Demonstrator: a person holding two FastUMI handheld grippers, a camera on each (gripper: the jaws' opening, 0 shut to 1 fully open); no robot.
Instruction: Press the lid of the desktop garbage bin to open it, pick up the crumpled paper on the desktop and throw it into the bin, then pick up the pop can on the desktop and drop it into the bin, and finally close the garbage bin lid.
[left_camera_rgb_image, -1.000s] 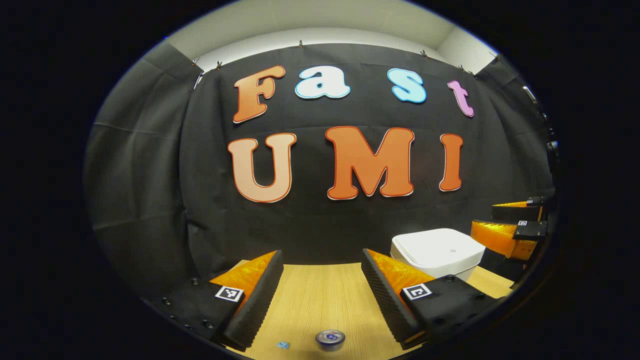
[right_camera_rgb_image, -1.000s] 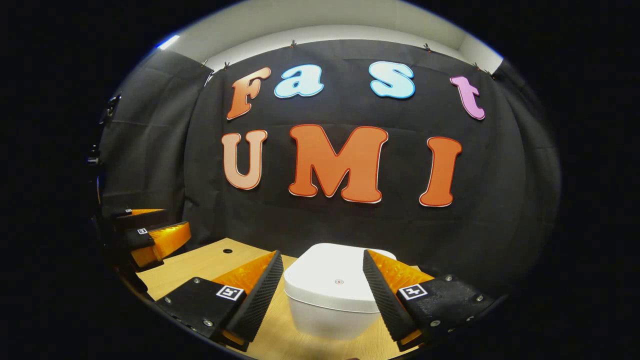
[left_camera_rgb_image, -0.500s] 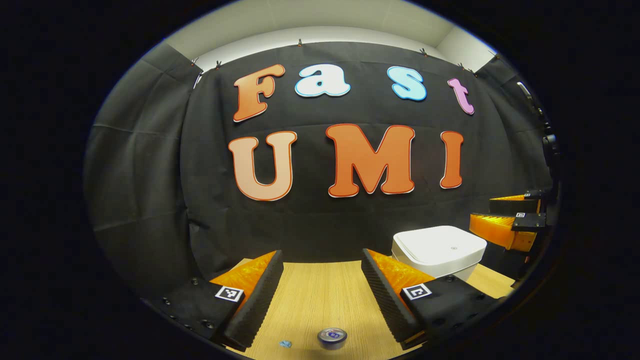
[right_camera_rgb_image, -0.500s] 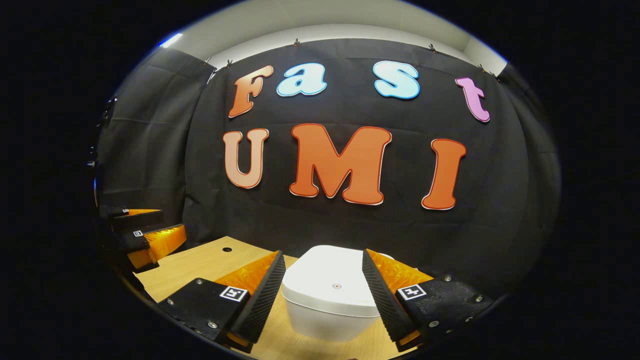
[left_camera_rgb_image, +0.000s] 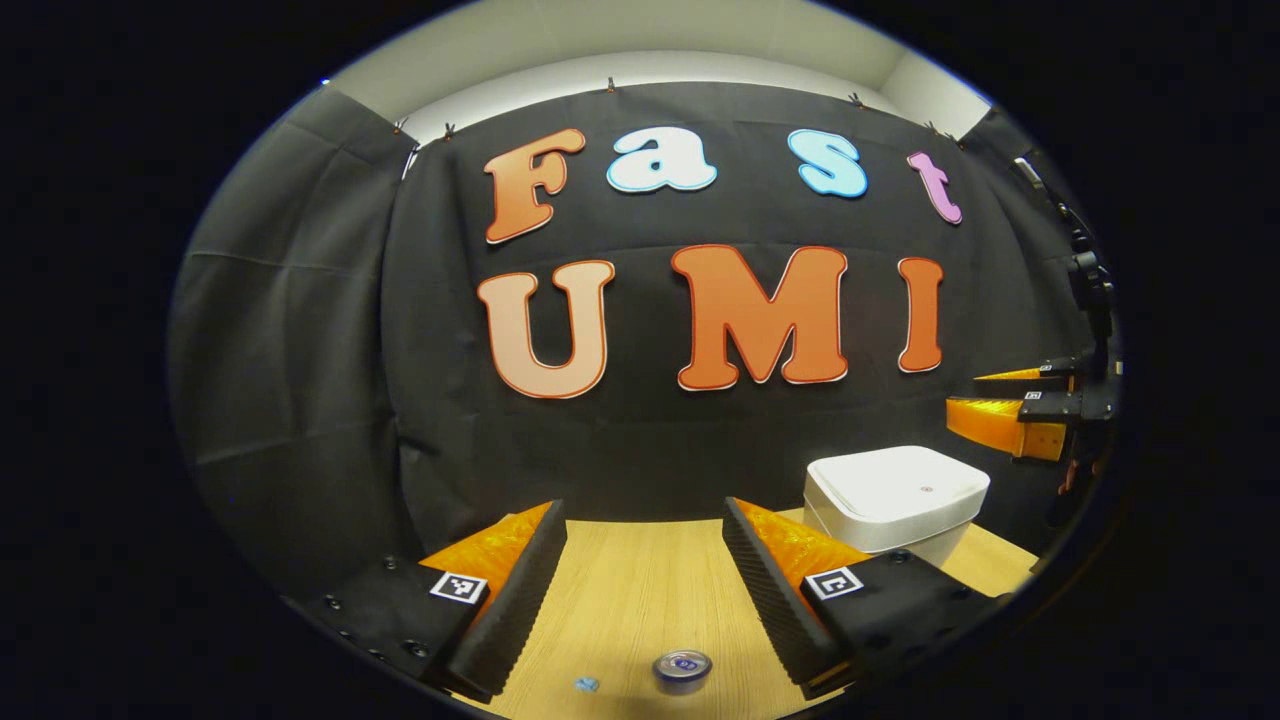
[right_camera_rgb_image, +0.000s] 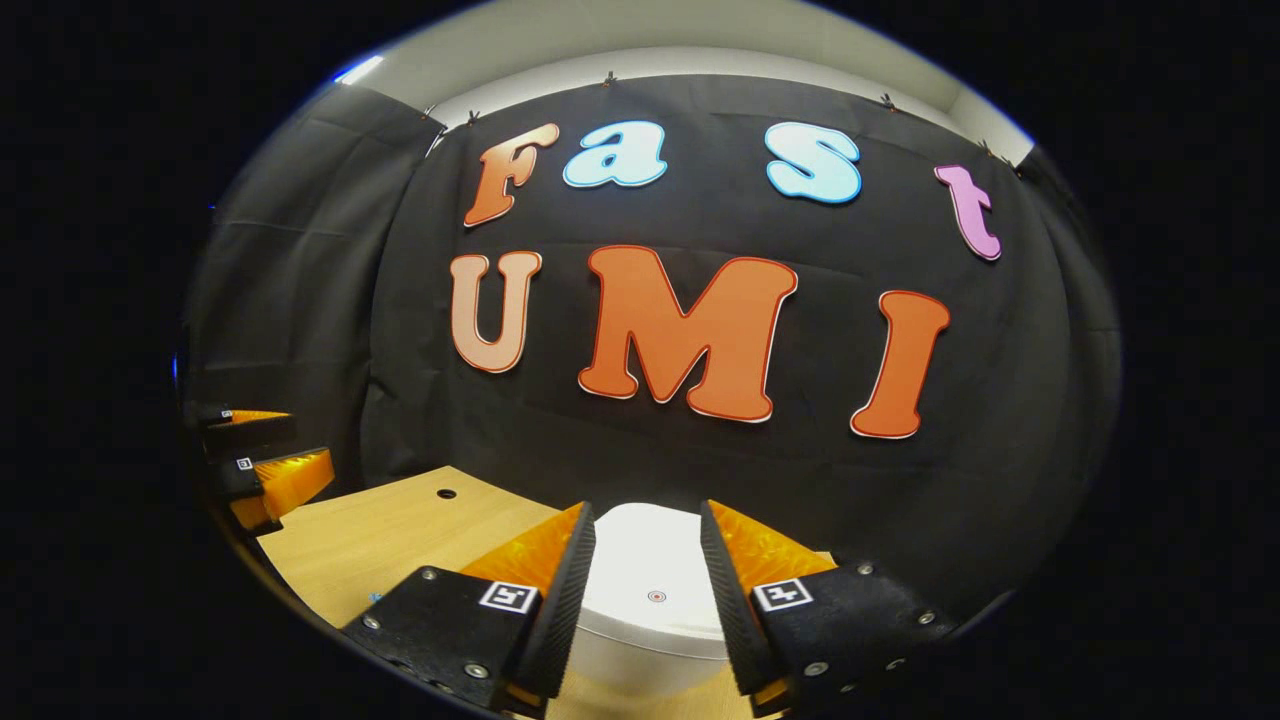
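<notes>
Above the closed bin lid (right_camera_rgb_image: 650, 570) I hold my right gripper (right_camera_rgb_image: 647, 600) narrowed, empty; pop can (left_camera_rgb_image: 682, 668) untouched, everything remains.

left gripper view: low over wooden desktop (left_camera_rgb_image: 640, 600), facing wall | right gripper view: close above white plastic bin (right_camera_rgb_image: 645, 590) | shared: bin, desktop

Dim booth lit from above, sharp centre, strong fisheye bending toward the edges.
</notes>
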